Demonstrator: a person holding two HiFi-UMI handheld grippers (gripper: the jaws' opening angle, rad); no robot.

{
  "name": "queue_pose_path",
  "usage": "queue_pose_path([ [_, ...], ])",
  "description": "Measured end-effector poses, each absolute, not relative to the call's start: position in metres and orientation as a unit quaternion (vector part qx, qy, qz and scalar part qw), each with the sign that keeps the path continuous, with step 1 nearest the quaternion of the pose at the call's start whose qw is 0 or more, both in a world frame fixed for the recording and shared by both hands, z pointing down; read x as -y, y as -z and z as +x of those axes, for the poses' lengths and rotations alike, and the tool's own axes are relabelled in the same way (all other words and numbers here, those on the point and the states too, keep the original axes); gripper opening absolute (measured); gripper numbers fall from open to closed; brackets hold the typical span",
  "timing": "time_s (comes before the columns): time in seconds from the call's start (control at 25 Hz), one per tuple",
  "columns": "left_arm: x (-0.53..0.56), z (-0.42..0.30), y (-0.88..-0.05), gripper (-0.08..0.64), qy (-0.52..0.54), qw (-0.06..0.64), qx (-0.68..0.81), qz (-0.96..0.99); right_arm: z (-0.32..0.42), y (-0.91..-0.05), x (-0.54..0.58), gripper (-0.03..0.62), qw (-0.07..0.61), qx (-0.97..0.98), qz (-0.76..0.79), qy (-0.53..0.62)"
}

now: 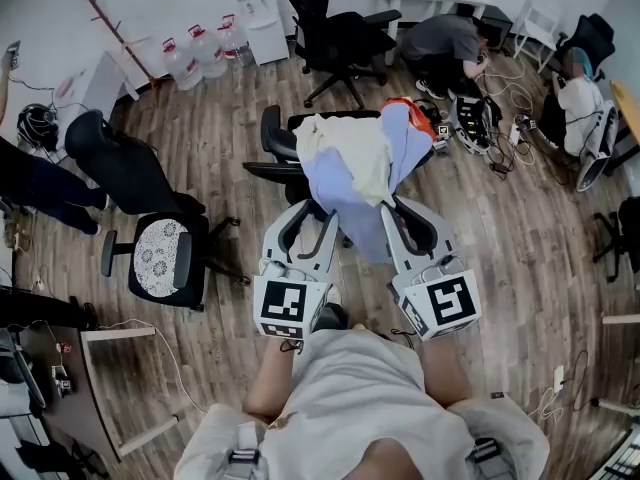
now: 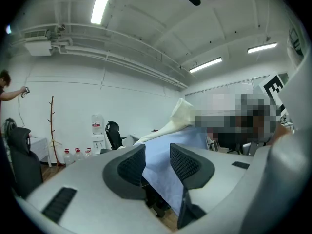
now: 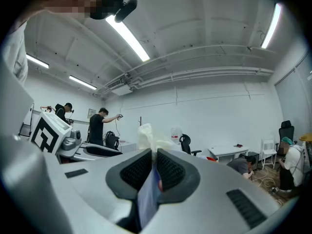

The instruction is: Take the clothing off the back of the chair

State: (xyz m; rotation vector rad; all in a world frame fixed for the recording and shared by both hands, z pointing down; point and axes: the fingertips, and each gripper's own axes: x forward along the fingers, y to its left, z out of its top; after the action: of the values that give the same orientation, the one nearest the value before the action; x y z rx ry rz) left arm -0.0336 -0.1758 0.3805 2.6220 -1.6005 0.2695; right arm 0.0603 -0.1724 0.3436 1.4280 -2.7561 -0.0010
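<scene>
left gripper (image 1: 312,216): jaws apart, blue garment (image 1: 335,193) slack between | right gripper (image 1: 402,213): clenched on blue garment (cream garment (image 1: 345,148) above) | chair (image 1: 275,136): draped

A pale blue garment (image 1: 342,206) and a cream garment (image 1: 345,148) lie draped together over the back of a black office chair (image 1: 272,133). The cream one sits on top, bunched. The blue one spreads beneath it and hangs down the near side. The right hand-held gripper (image 3: 153,155) pinches the blue cloth's edge. Another fold hangs loose between the parted jaws of the left hand-held gripper (image 2: 157,151).
</scene>
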Motion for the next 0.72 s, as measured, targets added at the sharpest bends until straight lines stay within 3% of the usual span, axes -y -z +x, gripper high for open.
queue_pose_path([
  [0.72,0.096,-0.014,-0.362,0.135,-0.072,0.006,0.535,0.842,0.073,-0.330,0.109,0.046,0.005,0.899,0.438,0.022],
])
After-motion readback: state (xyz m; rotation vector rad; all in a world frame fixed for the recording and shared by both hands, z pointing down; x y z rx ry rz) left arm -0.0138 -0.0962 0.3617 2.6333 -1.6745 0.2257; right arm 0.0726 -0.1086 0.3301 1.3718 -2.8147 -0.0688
